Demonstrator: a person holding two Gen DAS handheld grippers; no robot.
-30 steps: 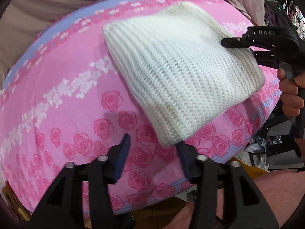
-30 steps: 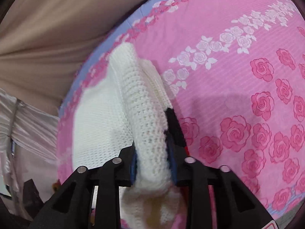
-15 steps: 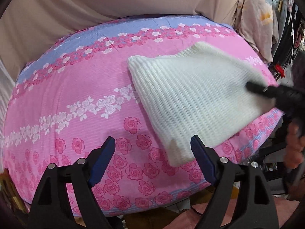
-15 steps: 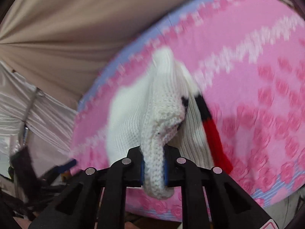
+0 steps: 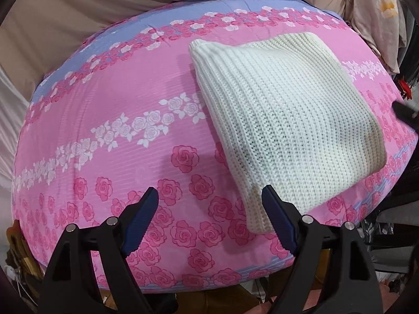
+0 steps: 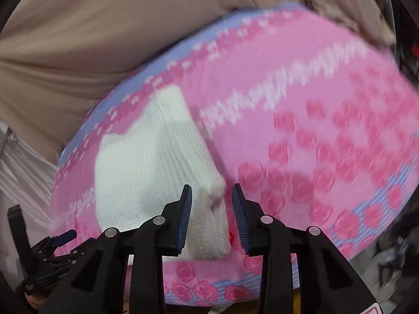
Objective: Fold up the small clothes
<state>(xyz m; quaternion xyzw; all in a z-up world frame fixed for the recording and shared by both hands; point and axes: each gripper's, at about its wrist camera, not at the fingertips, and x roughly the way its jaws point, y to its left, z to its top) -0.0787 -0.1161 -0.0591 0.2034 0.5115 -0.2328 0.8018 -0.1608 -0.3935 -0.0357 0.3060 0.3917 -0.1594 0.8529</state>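
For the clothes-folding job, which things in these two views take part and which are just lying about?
Part of the job:
white knitted garment, folded
left gripper, open
right gripper, open, straddling the garment's corner
pink rose-print cover underneath

Just lying about:
beige cloth backdrop
floral fabric hanging at the far right

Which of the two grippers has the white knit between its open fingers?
The right gripper: a corner of the knit lies between its blue pads. The left gripper, also open, has only pink sheet between its fingers.

Two close wrist views, shared sweater [image 5: 285, 120]
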